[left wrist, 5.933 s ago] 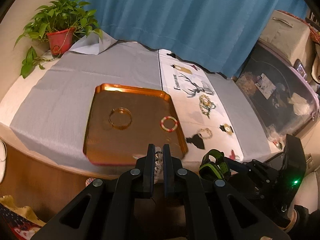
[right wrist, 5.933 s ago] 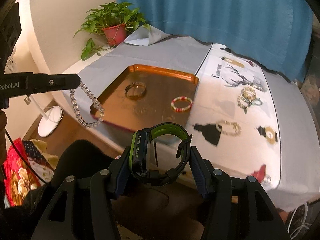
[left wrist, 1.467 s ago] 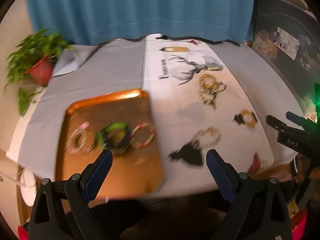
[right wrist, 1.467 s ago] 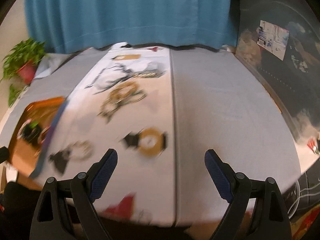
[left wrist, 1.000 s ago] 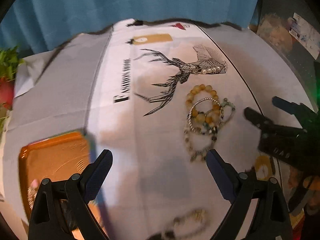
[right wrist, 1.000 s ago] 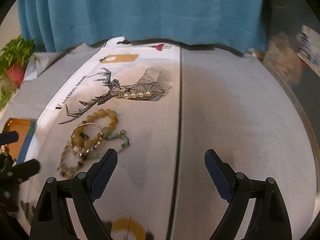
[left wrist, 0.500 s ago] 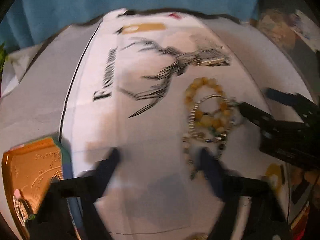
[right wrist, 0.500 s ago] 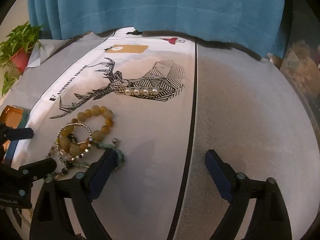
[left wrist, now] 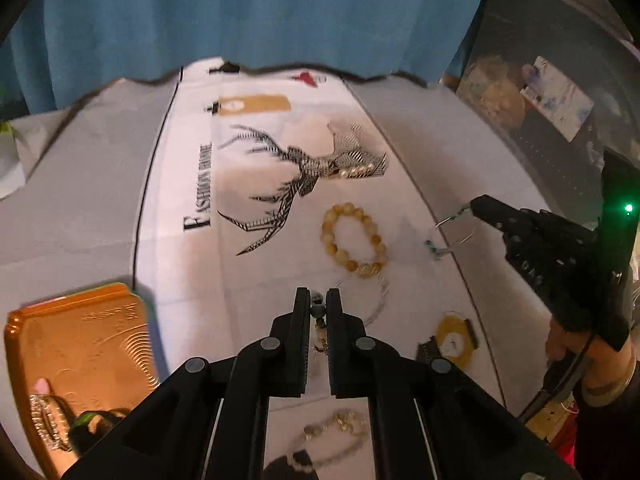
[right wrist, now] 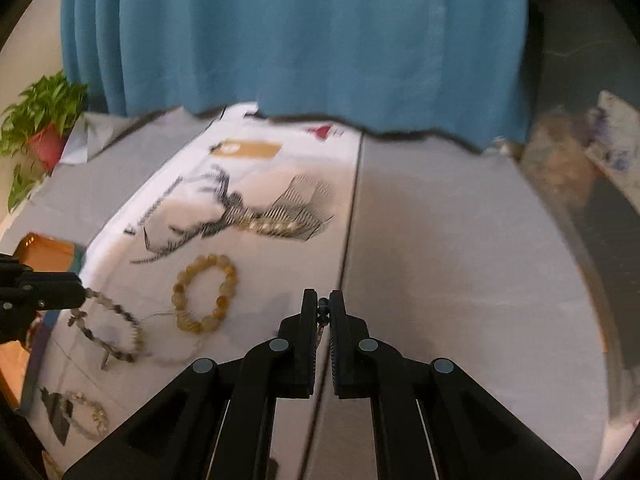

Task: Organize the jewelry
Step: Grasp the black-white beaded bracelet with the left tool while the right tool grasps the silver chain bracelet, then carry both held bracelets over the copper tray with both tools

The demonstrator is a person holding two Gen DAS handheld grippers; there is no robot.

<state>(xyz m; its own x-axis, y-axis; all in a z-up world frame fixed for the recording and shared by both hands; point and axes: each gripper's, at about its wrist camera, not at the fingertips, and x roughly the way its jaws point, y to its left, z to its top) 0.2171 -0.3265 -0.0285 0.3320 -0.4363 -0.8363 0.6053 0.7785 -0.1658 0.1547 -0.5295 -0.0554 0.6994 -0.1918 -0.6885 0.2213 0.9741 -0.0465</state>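
1. Jewelry is spread over a table covered with a grey cloth and a white runner printed with a deer.
2. We see our left tool clenched on a string of mixed beads; in the right camera that string hangs from its tips in a loop above the runner.
3. Our right tool is clenched on a thin wire bracelet, which the left camera shows dangling from its tips over the runner's right edge.
4. A bracelet of large amber beads lies flat on the runner, between the two tools and touching neither.
5. A row of pearls rests on the deer print, further back.
6. A gold watch lies near the runner's right edge, close to us.
7. A pale bead bracelet lies at the near end of the runner.
8. An orange tray sits at the left; a sparkly bangle and a green and black watch lie in its near corner.
9. A blue curtain hangs behind the table, and a potted plant stands at the far left.
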